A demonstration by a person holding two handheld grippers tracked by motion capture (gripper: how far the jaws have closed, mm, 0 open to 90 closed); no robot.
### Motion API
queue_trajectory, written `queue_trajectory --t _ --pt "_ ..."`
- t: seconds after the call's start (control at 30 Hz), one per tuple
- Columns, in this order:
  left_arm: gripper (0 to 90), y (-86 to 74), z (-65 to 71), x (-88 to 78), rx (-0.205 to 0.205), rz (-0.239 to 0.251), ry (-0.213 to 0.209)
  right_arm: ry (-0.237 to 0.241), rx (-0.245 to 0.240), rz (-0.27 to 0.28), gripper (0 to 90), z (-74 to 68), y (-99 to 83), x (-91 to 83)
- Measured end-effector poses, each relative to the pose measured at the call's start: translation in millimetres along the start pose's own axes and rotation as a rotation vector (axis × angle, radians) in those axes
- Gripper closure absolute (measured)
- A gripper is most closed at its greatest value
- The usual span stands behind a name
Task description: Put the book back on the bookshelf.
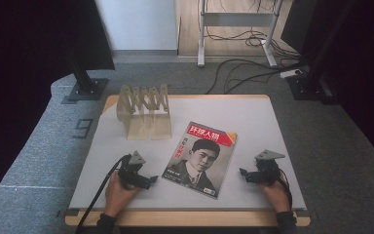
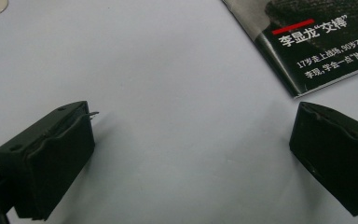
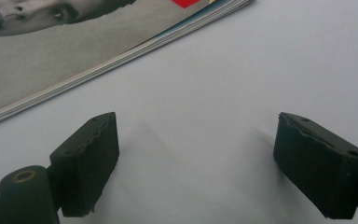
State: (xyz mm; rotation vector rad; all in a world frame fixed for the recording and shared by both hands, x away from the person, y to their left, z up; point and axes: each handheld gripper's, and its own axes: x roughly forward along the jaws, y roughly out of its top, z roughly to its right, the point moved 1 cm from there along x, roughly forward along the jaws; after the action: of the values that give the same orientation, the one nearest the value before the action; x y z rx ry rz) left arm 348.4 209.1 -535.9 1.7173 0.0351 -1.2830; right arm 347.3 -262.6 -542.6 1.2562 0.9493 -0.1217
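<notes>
The magazine (image 1: 200,158) lies flat on the bench (image 1: 272,122), near the middle, turned a little so its spine runs from far left to near right. A wooden rack (image 1: 143,111) stands beyond it at the far left. The left tool (image 1: 152,181) rests on the bench just left of the magazine's near corner, its jaws wide apart with nothing between them; the right tool (image 1: 242,173) sits just right of the magazine, also open and empty. Both point inward at the magazine's edges (a two-sided approach, it seems). The step in hand looks like reaching in for a lift. To do it well, keep each lower jaw flush with the bench, slide it under the page edge (image 3: 121,58) rather than against it, and close only once the whole stack sits between the jaws, so that no loose pages fan out.
</notes>
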Motion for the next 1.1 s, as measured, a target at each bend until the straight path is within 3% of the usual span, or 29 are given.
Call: queue_trajectory --t 1.1 --pt "0.5 0.1 0.7 -0.6 0.007 0.003 0.0 0.002 0.004 -0.01 13.5 0.1 1.1 0.0"
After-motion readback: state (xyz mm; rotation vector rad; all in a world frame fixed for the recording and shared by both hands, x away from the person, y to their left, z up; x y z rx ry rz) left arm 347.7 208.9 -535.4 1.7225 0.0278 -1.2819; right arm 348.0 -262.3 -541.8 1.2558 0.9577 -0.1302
